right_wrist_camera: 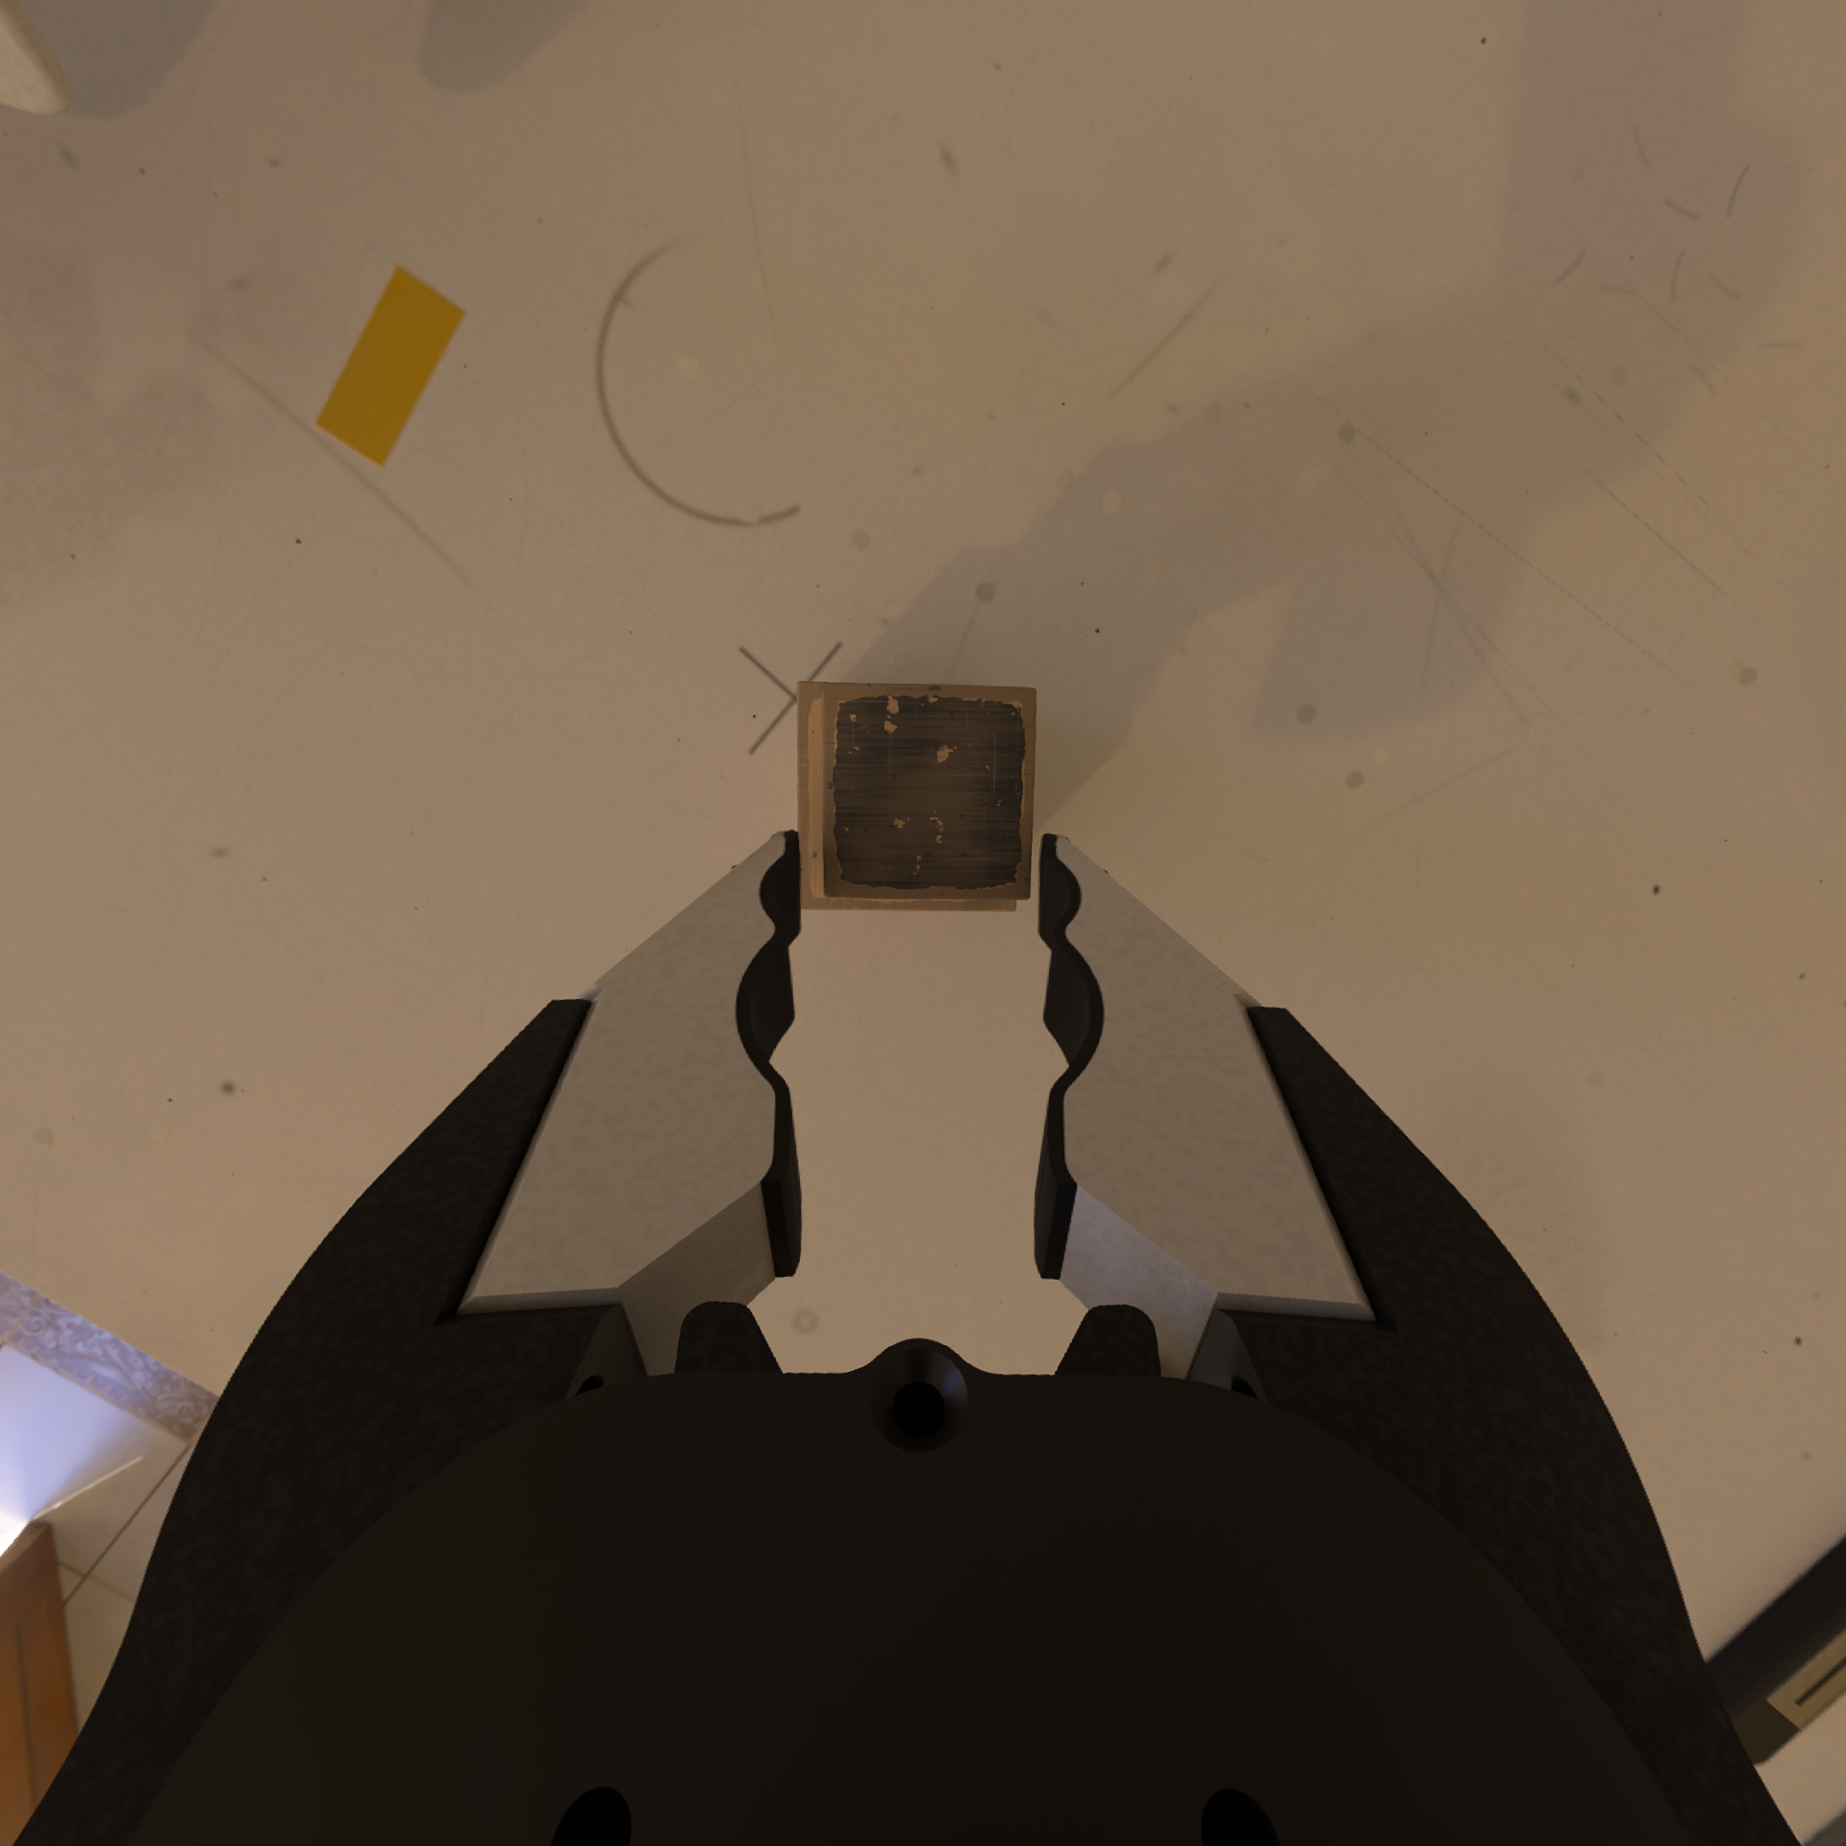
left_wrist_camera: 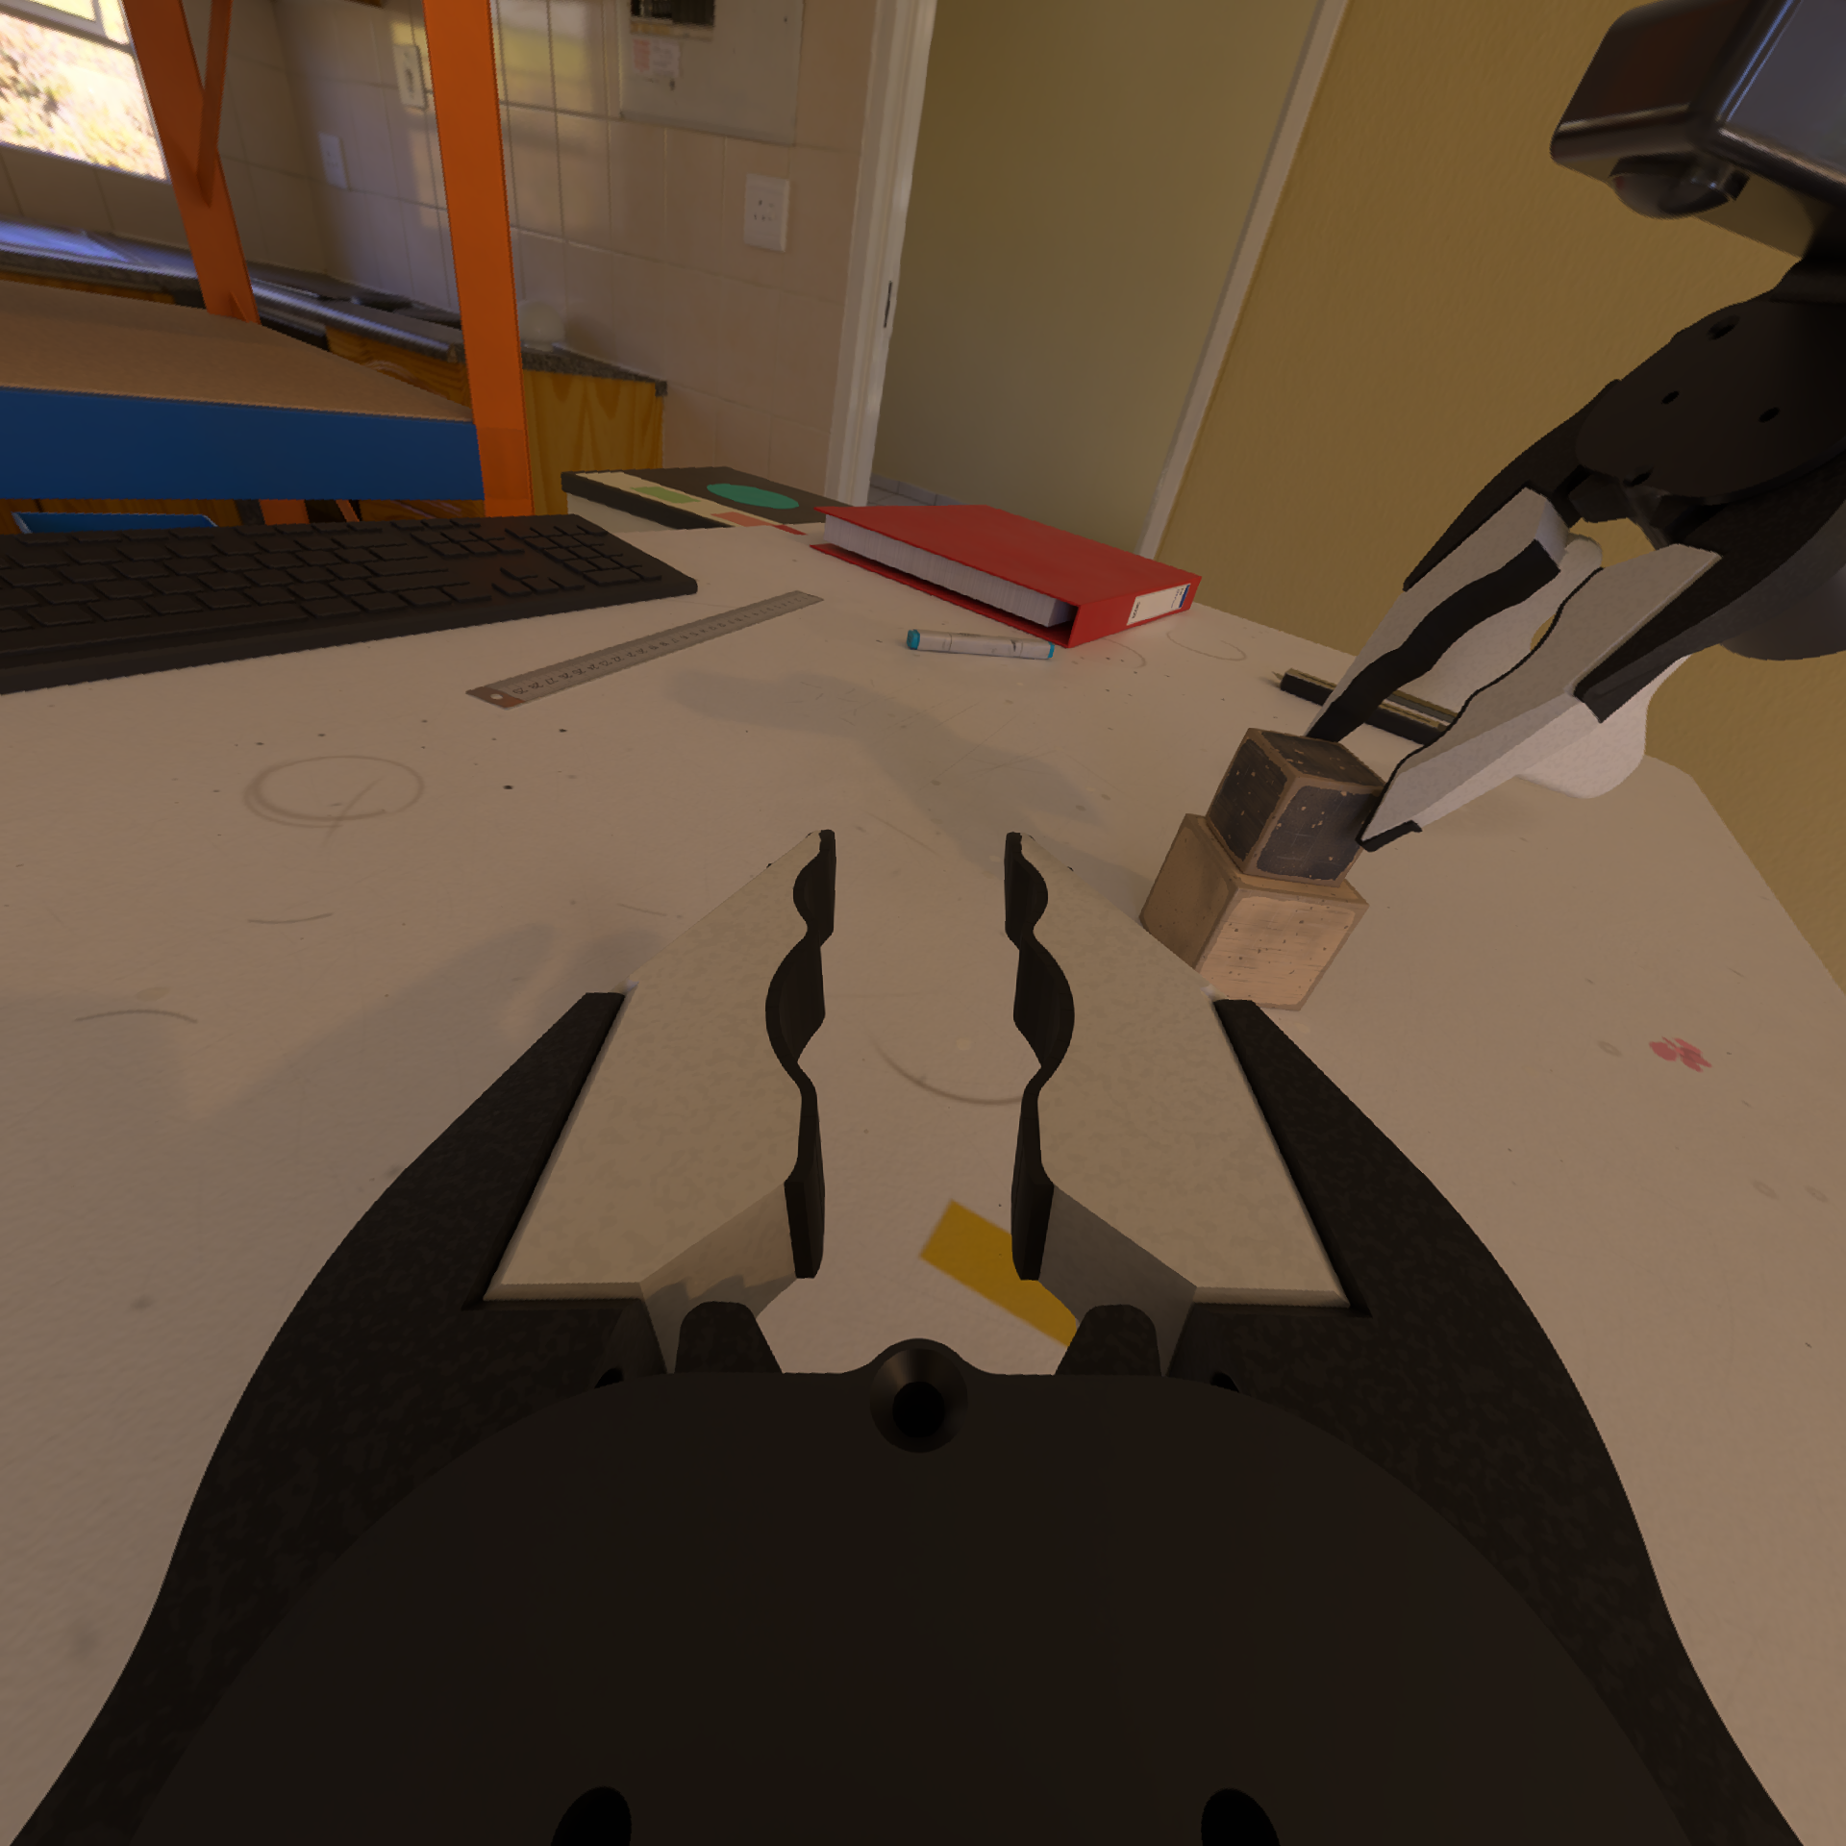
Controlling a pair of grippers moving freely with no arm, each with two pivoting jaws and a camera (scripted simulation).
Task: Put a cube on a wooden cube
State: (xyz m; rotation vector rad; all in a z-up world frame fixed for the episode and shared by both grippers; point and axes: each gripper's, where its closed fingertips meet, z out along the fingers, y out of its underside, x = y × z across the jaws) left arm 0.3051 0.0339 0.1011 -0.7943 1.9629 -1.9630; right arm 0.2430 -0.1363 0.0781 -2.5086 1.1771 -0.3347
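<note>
Lying flat on the white table [left_wrist_camera: 300, 879], a black keyboard [left_wrist_camera: 300, 589] sits far left of the wooden cube [left_wrist_camera: 1254, 924], with a steel ruler [left_wrist_camera: 649, 649], a teal-capped marker [left_wrist_camera: 979, 644] and a red binder [left_wrist_camera: 1009, 569] between them, farther back. Nearer, left of the wooden cube, the left gripper [left_wrist_camera: 919, 849] hovers parted and empty. A dark cube [left_wrist_camera: 1289, 804] rests squarely on the wooden cube. The right gripper [right_wrist_camera: 919, 859] flanks the dark cube's top, fingers spread with a slim gap either side, gripping nothing.
</note>
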